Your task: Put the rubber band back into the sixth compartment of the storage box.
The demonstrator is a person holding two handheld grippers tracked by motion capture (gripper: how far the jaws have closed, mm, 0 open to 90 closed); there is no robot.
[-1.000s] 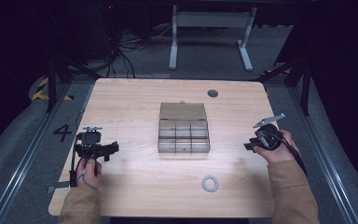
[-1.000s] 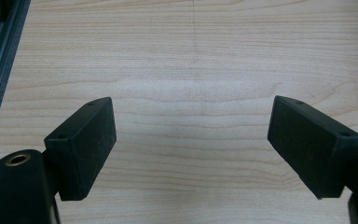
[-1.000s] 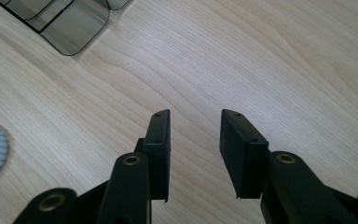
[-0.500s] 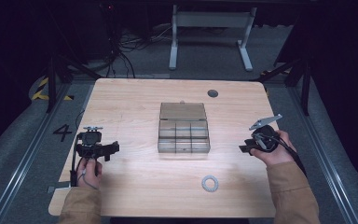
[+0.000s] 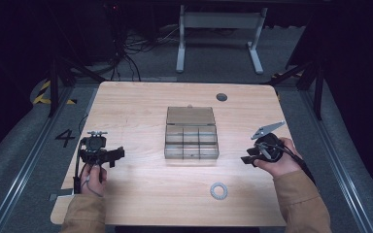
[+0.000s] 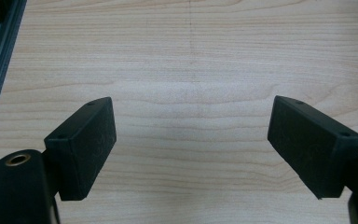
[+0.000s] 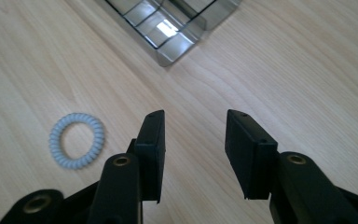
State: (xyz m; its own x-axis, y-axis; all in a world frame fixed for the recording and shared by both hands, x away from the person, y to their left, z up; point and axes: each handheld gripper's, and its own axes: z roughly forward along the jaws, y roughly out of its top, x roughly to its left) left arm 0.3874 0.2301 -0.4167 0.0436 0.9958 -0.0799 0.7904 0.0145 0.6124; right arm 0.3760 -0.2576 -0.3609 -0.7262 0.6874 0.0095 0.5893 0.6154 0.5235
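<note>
A clear plastic compartment box [image 5: 191, 133] lies open in the middle of the wooden table [image 5: 141, 104]; its corner [image 7: 177, 35] is at the top of the right gripper view. A pale spiral hair tie [image 5: 219, 191] rests on the table near the front, also at the left of the right gripper view [image 7: 77, 140]. My left gripper [image 5: 118, 154] hovers at the table's left side, jaws wide open over bare wood [image 6: 191, 140]. My right gripper [image 5: 247, 159] is held at the right, tilted toward the hair tie, open with nothing between its jaws [image 7: 195, 140].
A dark round grommet [image 5: 221, 97] sits near the table's far edge. A white desk frame [image 5: 218, 34] stands on the floor beyond. A metal rail [image 5: 26, 160] runs along the left of the table, with a painted 4 [image 5: 64, 138] beside it.
My right gripper has drifted slightly toward the front and tilted downward. The left gripper has stayed in place.
</note>
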